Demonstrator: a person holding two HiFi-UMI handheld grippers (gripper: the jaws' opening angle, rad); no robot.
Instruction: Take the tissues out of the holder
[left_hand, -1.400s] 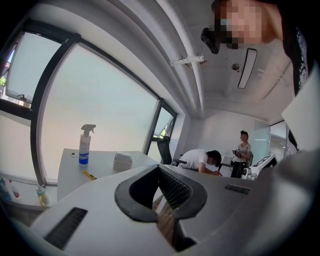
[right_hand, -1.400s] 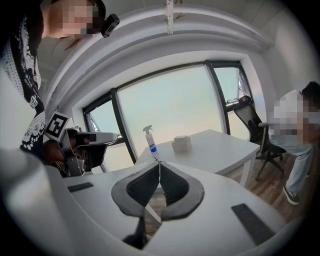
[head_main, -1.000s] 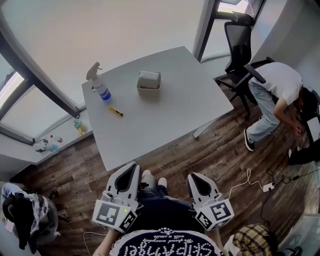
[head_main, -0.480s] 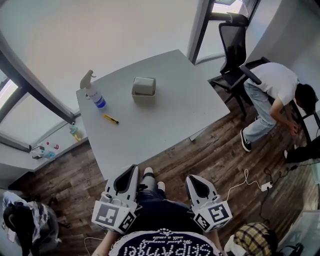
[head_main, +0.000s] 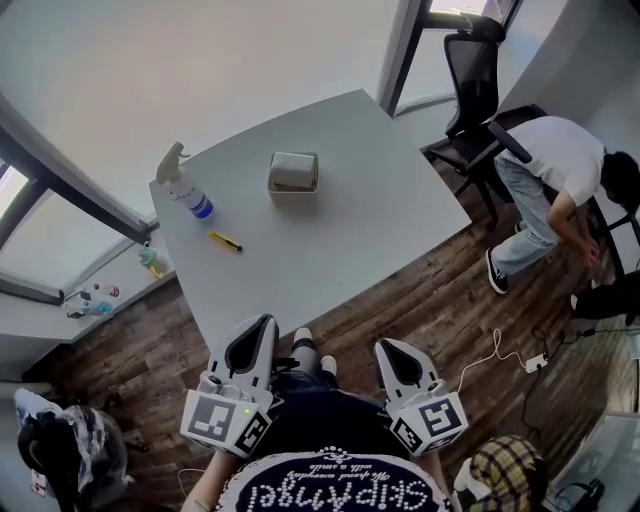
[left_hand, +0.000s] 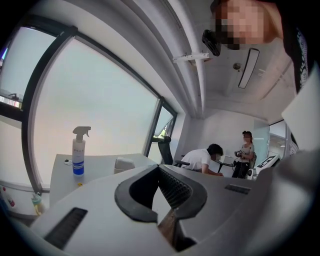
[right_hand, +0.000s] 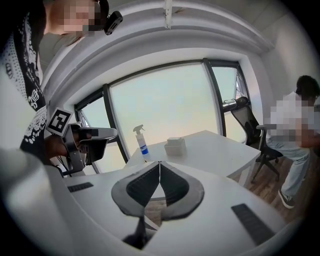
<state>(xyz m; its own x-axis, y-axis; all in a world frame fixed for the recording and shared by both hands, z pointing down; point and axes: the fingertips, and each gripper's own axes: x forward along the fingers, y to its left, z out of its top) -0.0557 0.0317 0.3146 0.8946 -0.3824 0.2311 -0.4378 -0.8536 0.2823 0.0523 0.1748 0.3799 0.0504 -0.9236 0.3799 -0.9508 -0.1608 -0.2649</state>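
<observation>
The tissue holder (head_main: 293, 172), a pale box with white tissues in its top, stands on the far half of the grey table (head_main: 330, 240). It also shows small in the left gripper view as the holder (left_hand: 124, 163) and in the right gripper view as the holder (right_hand: 175, 145). My left gripper (head_main: 262, 326) and right gripper (head_main: 389, 348) hang close to my body, short of the table's near edge and far from the holder. Both are shut with nothing held: the left gripper (left_hand: 159, 169) and the right gripper (right_hand: 160, 164) each have their tips touching.
A spray bottle (head_main: 185, 186) and a yellow cutter (head_main: 226, 241) sit on the table's left side. A person (head_main: 555, 185) bends over at the right beside a black office chair (head_main: 474, 85). Cables (head_main: 520, 362) lie on the wooden floor, and a bag (head_main: 60, 445) sits at lower left.
The head view has shifted slightly, so the table sits a little differently in frame. Both grippers stay shut by my body. Nothing on the table has moved.
</observation>
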